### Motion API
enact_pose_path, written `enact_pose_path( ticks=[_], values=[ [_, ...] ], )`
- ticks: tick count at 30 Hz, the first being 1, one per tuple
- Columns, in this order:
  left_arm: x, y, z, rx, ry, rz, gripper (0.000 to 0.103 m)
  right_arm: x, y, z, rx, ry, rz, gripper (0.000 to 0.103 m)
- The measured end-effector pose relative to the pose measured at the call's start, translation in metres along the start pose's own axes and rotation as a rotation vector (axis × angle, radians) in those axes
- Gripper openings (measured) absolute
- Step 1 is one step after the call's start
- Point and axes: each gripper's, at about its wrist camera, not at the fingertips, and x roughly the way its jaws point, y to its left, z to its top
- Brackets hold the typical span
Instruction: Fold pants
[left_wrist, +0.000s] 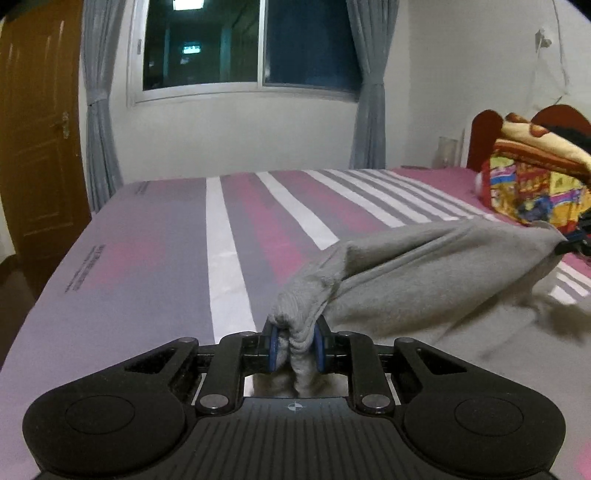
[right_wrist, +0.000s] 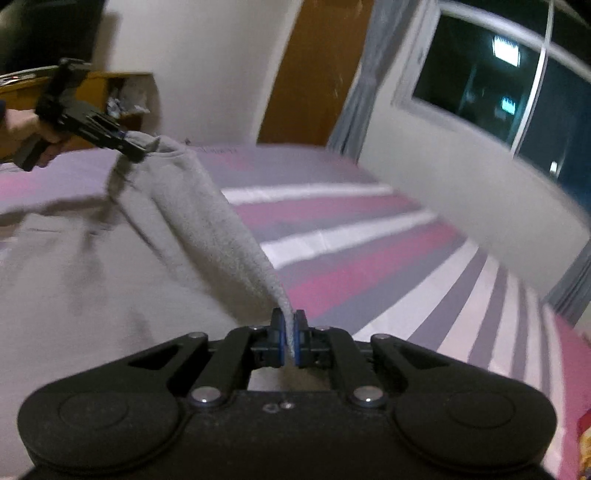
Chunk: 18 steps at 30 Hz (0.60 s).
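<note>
Grey sweatpants (left_wrist: 424, 273) hang stretched between my two grippers above the striped bed, their lower part resting on the sheet. My left gripper (left_wrist: 295, 341) is shut on a bunched ribbed end of the pants. My right gripper (right_wrist: 290, 341) is shut on a thin edge of the pants (right_wrist: 207, 221). In the right wrist view the left gripper (right_wrist: 135, 149) shows at upper left, held by a hand, pinching the far corner. In the left wrist view the right gripper (left_wrist: 570, 243) shows at the right edge.
The bed (left_wrist: 155, 258) has a pink, grey and white striped sheet. A colourful folded blanket (left_wrist: 535, 184) lies by the red headboard at right. A window (left_wrist: 251, 44) with grey curtains is behind; a wooden door (left_wrist: 37, 129) is at left.
</note>
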Motion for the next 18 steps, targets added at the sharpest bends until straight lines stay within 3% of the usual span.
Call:
enact_pose_path(
  ticks=[3, 6, 10, 12, 14, 16, 17, 18],
  values=[
    [-0.030, -0.015, -0.031, -0.034, 0.010, 0.016, 0.019, -0.033, 0.035, -0.014, -0.025, -0.006, -0.007, 0.004],
    [-0.035, -0.025, -0.070, -0.085, 0.082, 0.050, 0.019, -0.041, 0.066, -0.039, 0.058, 0.039, 0.013, 0.005],
    [-0.030, -0.036, -0.117, -0.141, 0.242, 0.143, 0.019, -0.003, 0.091, -0.082, 0.216, 0.227, 0.003, 0.021],
    [-0.049, -0.035, -0.124, -0.199, 0.204, 0.172, 0.020, -0.007, 0.094, -0.093, 0.294, 0.226, -0.038, 0.023],
    [-0.071, -0.029, -0.125, -0.299, 0.179, 0.173, 0.022, -0.028, 0.085, -0.095, 0.443, 0.175, -0.035, 0.038],
    [-0.097, -0.027, -0.127, -0.387, 0.099, 0.180, 0.033, -0.055, 0.074, -0.102, 0.583, 0.103, -0.026, 0.053],
    [-0.106, -0.028, -0.133, -0.445, 0.061, 0.165, 0.046, -0.062, 0.068, -0.104, 0.633, 0.078, -0.019, 0.054],
    [-0.111, -0.027, -0.135, -0.522, 0.032, 0.135, 0.049, -0.066, 0.065, -0.107, 0.675, 0.065, -0.011, 0.054]
  ],
)
